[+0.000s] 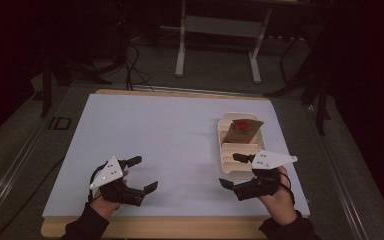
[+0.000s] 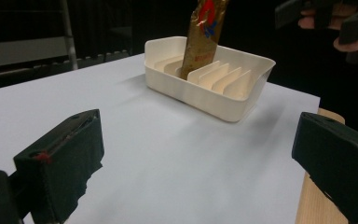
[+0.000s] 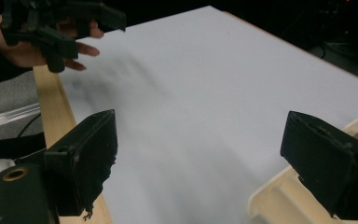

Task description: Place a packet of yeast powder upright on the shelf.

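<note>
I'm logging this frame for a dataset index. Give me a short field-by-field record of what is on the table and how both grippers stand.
surface: white table top on a wooden board
tray: cream slotted tray, right side of table
packet: gold packet with red print, standing tilted in a far slot
left gripper: jaws open, holding nothing, near front edge
right gripper: jaws open, holding nothing, at tray's near end

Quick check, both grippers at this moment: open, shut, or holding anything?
Left gripper: open, jaws wide apart, holding nothing.
Right gripper: open, holding nothing, beside the white tray.
</note>
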### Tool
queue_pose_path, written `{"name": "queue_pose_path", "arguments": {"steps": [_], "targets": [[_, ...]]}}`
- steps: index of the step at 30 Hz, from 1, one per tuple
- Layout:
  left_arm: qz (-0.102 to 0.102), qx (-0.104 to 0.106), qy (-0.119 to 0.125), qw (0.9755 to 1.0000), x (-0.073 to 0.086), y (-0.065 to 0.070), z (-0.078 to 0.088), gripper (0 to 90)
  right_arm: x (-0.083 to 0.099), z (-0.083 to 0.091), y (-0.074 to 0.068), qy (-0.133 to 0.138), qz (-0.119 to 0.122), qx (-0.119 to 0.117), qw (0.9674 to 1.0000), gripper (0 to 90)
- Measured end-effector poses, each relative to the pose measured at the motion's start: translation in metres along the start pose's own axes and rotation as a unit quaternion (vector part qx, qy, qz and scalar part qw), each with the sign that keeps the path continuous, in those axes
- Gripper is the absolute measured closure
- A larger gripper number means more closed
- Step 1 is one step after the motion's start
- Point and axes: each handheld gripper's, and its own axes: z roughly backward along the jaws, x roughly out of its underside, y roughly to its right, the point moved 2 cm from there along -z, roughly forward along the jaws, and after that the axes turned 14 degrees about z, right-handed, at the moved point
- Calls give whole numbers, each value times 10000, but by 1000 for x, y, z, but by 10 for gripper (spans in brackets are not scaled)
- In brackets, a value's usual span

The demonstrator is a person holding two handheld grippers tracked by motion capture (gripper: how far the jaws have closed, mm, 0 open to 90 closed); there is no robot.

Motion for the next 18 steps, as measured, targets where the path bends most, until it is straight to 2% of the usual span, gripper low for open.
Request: {"name": "queue_pose_path", "arguments": {"steps": [5, 7, 13, 16, 18], "targets": [[9, -2, 4, 10000, 0, -1, 0, 28, 11, 1, -5, 4, -78, -23, 10000, 109], [10, -2, 3, 10000, 0, -1, 0, 28, 17, 0, -8, 9, -139, -92, 9999, 136], [0, -8, 22, 10000, 0, 0, 0, 28, 29, -2, -14, -175, -141, -70, 9997, 131], [-7, 0, 9, 10000, 0, 0, -1, 29, 35, -1, -17, -157, -124, -56, 9998, 133], [-18, 10, 8, 10000, 0, 0, -1, 29, 38, -1, -18, -157, -148, -177, 9996, 133]]}}
